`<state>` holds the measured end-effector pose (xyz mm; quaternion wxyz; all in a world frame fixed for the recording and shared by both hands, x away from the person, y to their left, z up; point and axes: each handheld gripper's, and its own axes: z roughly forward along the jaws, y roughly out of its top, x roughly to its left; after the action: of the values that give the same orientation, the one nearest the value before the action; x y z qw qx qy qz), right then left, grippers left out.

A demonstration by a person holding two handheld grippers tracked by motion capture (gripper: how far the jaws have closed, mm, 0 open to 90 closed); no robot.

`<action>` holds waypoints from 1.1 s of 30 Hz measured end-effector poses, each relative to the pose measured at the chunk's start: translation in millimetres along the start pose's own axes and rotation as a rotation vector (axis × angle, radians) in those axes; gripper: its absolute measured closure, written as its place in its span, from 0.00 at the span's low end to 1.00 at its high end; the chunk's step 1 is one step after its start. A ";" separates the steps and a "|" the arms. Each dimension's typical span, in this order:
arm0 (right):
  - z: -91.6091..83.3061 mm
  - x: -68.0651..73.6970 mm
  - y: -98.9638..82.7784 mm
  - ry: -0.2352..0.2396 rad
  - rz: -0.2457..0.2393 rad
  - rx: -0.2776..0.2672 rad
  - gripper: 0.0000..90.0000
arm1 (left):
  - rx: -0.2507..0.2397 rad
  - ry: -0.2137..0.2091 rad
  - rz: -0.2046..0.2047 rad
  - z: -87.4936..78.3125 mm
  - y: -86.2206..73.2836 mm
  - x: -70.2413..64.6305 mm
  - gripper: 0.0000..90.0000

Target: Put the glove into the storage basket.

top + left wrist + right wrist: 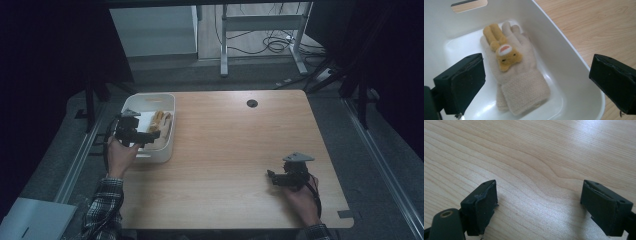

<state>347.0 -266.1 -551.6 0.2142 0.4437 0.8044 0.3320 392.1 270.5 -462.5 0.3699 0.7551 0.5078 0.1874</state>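
A cream knitted glove [516, 72] with a yellow rabbit patch [501, 50] lies flat inside a white plastic bin [574, 62]. In the high view the bin [167, 150] stands at the table's left edge, with the glove [161, 122] in its right half. My left gripper [150, 136] hovers over the bin's near end, open, its jaws wide on either side of the glove's cuff and touching nothing [536, 85]. My right gripper [272, 176] is low over the bare wooden table at the front right, open, with only wood between its jaws [539, 205].
The wooden table [235, 145] has a round cable hole [252, 103] near its far edge. Behind the table a metal desk frame [225, 45] and loose cables lie on the floor. A pale flat sheet [35, 220] sits at the lower left, off the table.
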 end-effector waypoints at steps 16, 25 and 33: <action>-0.1 0.1 0.0 0.000 0.002 0.001 0.16 | -0.035 -0.047 0.030 -6.5 -4.6 -19.9 0.01; -0.1 0.1 0.1 0.000 0.001 0.001 0.16 | -0.046 -0.072 0.054 -7.3 -9.8 -32.5 0.01; -0.1 0.2 0.1 0.000 0.002 0.001 0.16 | -0.060 -0.095 0.075 -8.2 -14.4 -43.4 0.01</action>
<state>346.9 -266.0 -551.4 0.2135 0.4446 0.8042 0.3318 359.7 237.3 -464.0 0.4088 0.7701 0.4553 0.1804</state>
